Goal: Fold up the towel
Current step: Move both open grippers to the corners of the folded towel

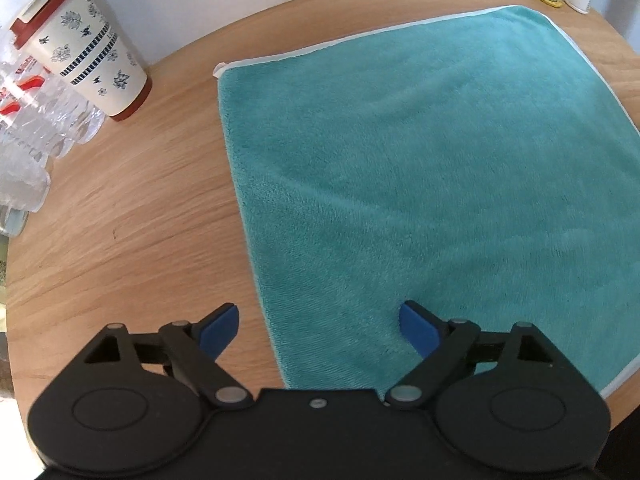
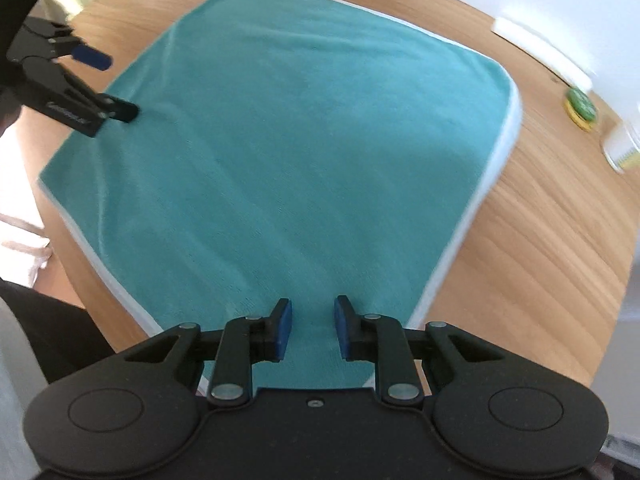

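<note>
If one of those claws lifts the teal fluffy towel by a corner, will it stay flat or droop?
The teal plush towel would probably droop: it lies limp, with soft ripples, on the wooden table. It looks thin, so likely light. Its fuzzy pile should give the right gripper's blue pads decent hold.

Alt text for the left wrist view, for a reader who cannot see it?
The left gripper, jaws wide open, hangs over the near left edge of a teal towel spread flat on a wooden table. A floral lidded cup stands far left.
</note>
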`<action>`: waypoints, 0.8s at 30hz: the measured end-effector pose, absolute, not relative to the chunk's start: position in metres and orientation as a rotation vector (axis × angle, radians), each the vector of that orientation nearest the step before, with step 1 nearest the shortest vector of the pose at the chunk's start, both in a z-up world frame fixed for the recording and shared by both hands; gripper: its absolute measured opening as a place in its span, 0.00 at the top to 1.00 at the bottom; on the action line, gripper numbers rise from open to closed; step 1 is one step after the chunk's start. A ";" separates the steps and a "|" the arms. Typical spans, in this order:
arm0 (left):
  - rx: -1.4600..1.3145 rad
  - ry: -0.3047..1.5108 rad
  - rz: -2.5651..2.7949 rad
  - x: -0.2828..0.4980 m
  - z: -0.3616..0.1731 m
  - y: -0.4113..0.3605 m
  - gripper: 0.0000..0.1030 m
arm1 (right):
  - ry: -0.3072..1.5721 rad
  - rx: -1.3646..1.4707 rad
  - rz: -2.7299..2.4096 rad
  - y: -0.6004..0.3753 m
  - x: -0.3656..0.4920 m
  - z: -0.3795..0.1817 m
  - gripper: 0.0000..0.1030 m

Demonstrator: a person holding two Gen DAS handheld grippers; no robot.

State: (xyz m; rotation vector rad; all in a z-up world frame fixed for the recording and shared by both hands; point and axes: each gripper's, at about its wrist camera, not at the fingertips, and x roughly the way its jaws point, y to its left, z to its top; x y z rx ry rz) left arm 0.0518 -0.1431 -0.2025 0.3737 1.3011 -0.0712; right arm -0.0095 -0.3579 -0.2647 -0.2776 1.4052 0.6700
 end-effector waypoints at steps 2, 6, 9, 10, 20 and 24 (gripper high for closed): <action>0.381 1.301 -0.085 0.050 -0.202 -0.142 0.13 | 1.409 -0.260 0.638 -0.363 -0.012 -0.265 0.76; 0.360 1.317 -0.083 0.050 -0.199 -0.136 0.13 | 1.419 -0.225 0.557 -0.374 -0.016 -0.264 0.75; 0.208 1.316 -0.095 0.048 -0.179 -0.120 0.12 | 1.401 -0.202 0.469 -0.378 -0.013 -0.261 0.72; 0.198 1.312 -0.091 0.047 -0.175 -0.117 0.09 | 1.381 -0.186 0.433 -0.381 -0.013 -0.257 0.72; 0.163 1.325 0.015 0.032 -0.155 -0.115 0.01 | 1.300 0.049 0.257 -0.403 -0.017 -0.231 0.48; 0.129 1.336 0.079 0.029 -0.152 -0.117 0.01 | 1.310 0.084 0.270 -0.411 -0.018 -0.230 0.46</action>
